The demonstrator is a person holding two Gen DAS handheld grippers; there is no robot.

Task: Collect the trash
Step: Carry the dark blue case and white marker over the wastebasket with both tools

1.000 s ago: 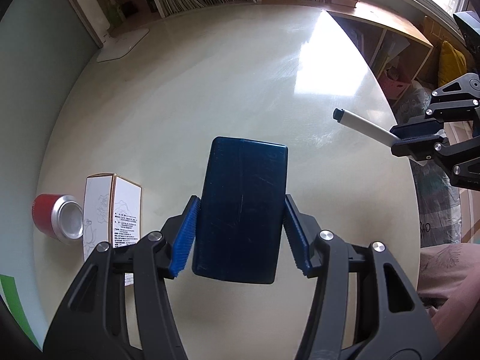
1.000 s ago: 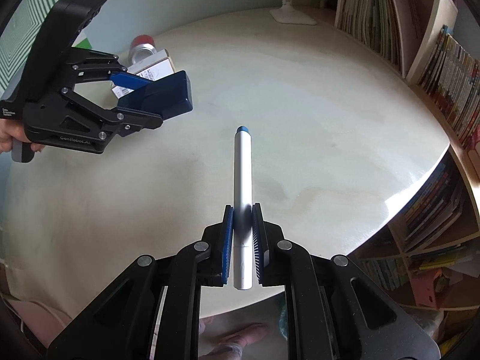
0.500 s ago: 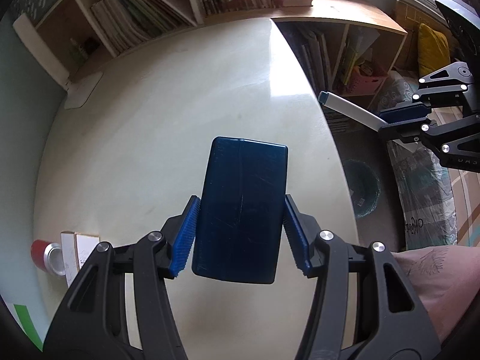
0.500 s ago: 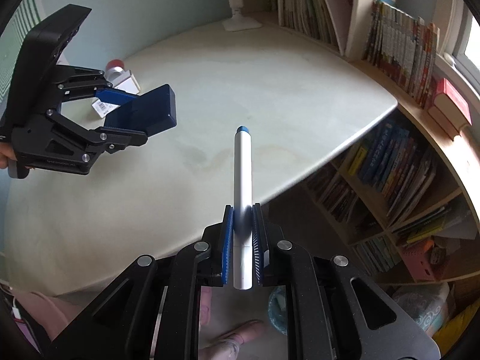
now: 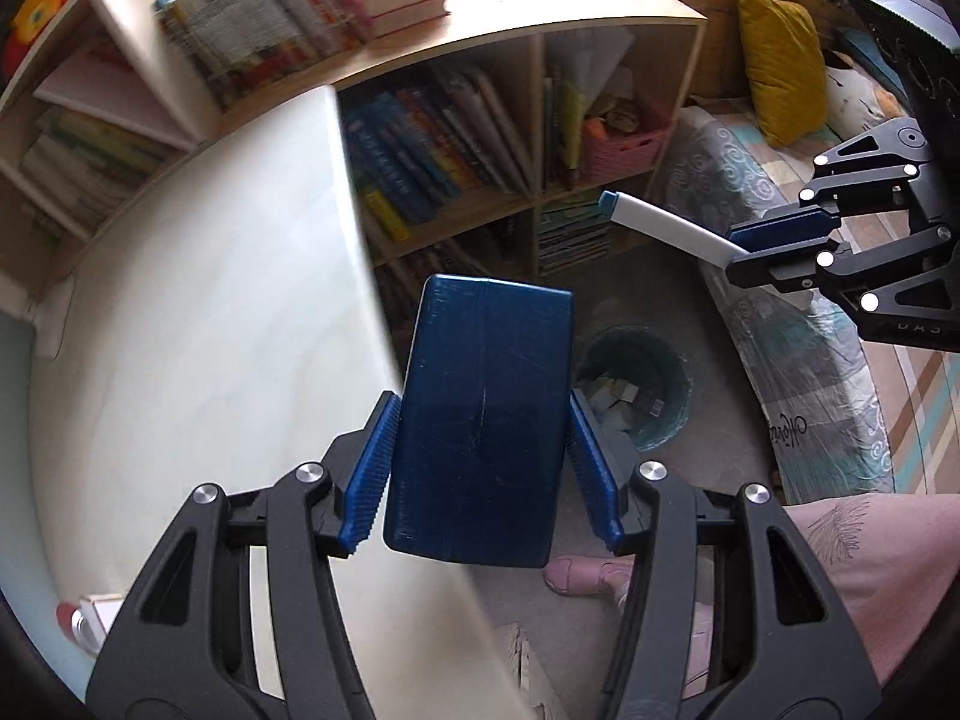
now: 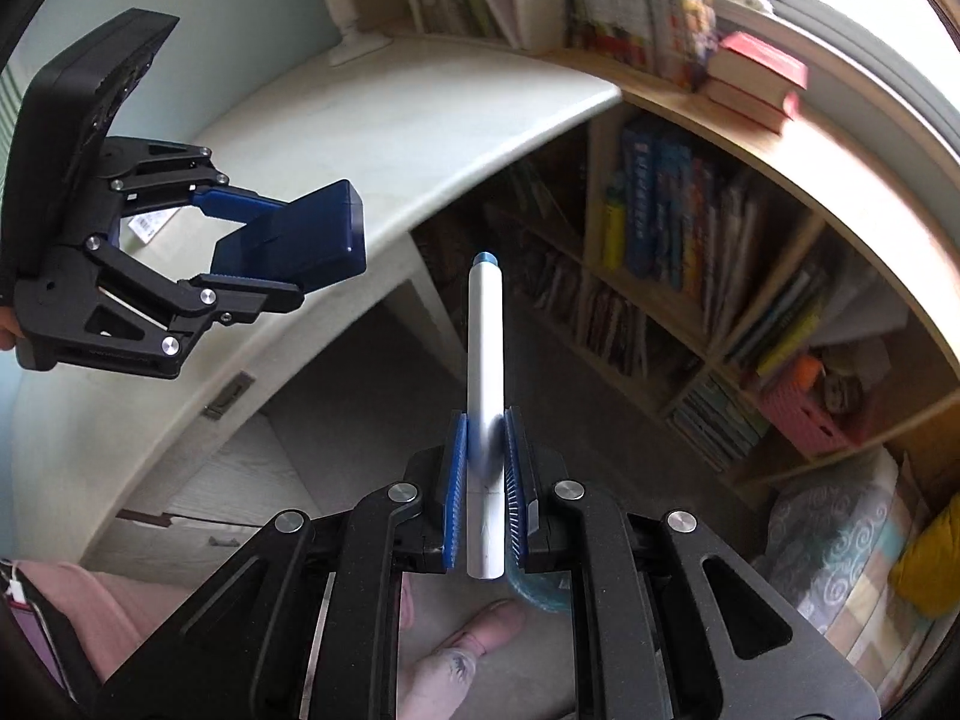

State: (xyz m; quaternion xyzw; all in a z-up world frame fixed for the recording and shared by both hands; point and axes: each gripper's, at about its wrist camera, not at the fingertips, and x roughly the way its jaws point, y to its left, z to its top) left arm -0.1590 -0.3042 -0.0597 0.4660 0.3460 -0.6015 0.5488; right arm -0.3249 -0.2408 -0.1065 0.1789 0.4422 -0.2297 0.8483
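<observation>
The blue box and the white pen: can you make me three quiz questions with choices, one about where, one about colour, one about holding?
1. Where is the bin?
A. on the floor
B. on the table
C. on a shelf

2. What colour is the pen tip?
A. red
B. blue
C. green

3. What are the left tongs doing?
A. hanging open
B. squeezing the pen
C. squeezing the box

Answers:
1. A, it stands on the floor beyond the table edge.
2. B, the tip is blue.
3. C, both pads press the box's sides; the right tongs hold the pen.
</observation>
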